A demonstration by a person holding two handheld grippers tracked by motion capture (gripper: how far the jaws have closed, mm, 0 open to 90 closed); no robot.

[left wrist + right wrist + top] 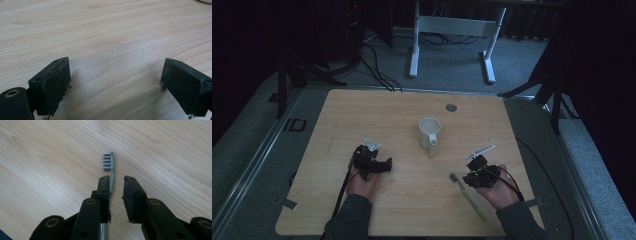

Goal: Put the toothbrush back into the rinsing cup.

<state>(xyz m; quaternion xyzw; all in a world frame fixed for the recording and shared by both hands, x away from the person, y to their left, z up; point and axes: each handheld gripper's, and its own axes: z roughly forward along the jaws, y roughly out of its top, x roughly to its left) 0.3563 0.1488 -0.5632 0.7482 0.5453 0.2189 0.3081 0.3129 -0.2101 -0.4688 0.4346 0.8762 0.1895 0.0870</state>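
1. The tabletop [362,110] is light wood with rounded corners and visible grain.
2. A white mug [429,132] stands upright near the tabletop's middle, handle pointing toward the person.
3. A toothbrush [468,195] with grey bristles and a green handle lies flat near the right front edge.
4. A small grey round disc [451,107] sits flush near the far edge.

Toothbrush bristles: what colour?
Grey, on a grey head; the toothbrush handle turns green farther down. Right gripper view shows the bristles best.
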